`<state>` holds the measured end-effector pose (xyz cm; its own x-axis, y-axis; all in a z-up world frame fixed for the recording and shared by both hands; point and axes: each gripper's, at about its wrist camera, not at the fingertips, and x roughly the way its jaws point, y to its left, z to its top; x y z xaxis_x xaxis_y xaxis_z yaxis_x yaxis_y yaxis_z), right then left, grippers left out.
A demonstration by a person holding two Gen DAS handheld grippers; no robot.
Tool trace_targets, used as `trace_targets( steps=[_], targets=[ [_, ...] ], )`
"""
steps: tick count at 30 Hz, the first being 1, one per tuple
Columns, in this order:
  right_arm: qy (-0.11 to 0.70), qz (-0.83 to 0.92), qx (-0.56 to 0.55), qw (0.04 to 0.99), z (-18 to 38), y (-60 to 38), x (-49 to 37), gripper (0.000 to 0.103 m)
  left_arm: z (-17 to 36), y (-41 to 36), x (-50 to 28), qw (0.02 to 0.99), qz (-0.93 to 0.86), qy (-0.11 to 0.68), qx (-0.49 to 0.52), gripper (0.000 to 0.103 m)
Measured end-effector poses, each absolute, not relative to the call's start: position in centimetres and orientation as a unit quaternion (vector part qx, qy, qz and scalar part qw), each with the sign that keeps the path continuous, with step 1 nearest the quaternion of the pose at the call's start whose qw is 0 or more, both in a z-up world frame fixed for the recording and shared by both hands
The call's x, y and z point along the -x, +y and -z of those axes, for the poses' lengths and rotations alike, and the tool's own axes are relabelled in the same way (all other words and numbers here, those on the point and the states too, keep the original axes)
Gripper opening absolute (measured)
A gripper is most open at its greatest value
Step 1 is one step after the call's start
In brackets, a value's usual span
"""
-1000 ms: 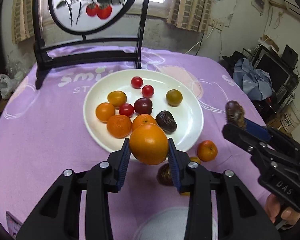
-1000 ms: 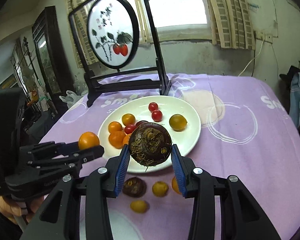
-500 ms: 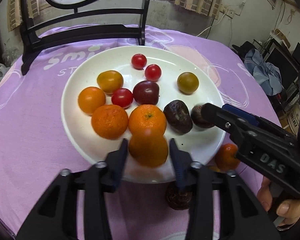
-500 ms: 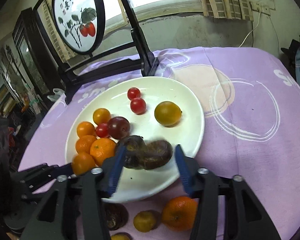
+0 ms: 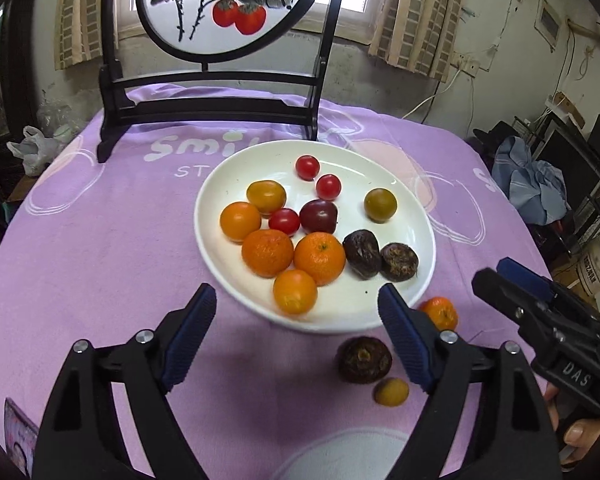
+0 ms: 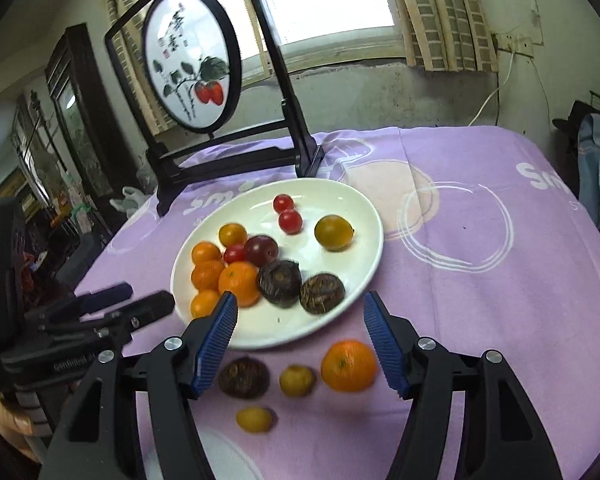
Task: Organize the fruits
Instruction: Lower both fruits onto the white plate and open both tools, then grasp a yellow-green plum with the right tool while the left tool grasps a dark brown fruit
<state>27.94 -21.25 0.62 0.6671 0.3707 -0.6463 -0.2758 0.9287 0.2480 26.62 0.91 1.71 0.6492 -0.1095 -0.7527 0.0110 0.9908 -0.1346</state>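
A white plate (image 5: 420,216) (image 6: 364,208) on the purple cloth holds several oranges, cherry tomatoes, a plum, a yellow-green fruit and two dark brown fruits. An orange (image 5: 295,291) lies near the plate's front edge; a dark brown fruit (image 6: 322,293) lies beside another one. My left gripper (image 5: 296,340) is open and empty just in front of the plate. My right gripper (image 6: 300,344) is open and empty at the plate's near edge. On the cloth lie an orange (image 6: 349,365), a dark fruit (image 6: 244,377) and two small yellow fruits (image 6: 297,380) (image 6: 254,419).
A black-framed round screen (image 5: 220,4) painted with persimmons stands on the table behind the plate. A second white plate's rim (image 5: 340,456) shows at the near edge. Clutter and a monitor (image 5: 560,168) stand beyond the table's right side.
Both grippers lowered to the plate, opened and pulled back. The left one let go of the orange and the right one let go of the dark brown fruit; both fruits now lie on the plate.
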Motion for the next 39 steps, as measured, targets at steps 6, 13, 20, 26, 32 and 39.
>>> trace_targets(
  steps=[6,13,20,26,32,39],
  targets=[
    [0.394,-0.187,-0.003,0.900,2.0,-20.0,-23.9,0.066,0.6,0.8,-23.1,0.894,0.038,0.442,0.061,0.085],
    [0.418,-0.189,0.036,0.888,4.8,-17.3,-21.7,0.066,4.0,1.5,-22.0,0.883,0.034,0.464,0.066,0.086],
    [0.445,-0.171,0.065,0.877,6.6,-14.7,-22.7,0.050,3.9,3.3,-22.3,0.885,0.029,0.457,0.082,0.089],
    [0.455,-0.159,0.053,0.874,7.1,-13.8,-23.7,0.037,4.1,4.1,-22.6,0.882,0.025,0.461,0.095,0.089],
    [0.455,-0.152,0.042,0.876,6.6,-14.4,-23.0,0.029,4.0,4.1,-22.6,0.882,0.027,0.461,0.098,0.089],
    [0.448,-0.143,0.001,0.882,5.4,-18.5,-20.7,0.029,4.5,2.0,-22.1,0.884,0.041,0.461,0.064,0.089]
  ],
)
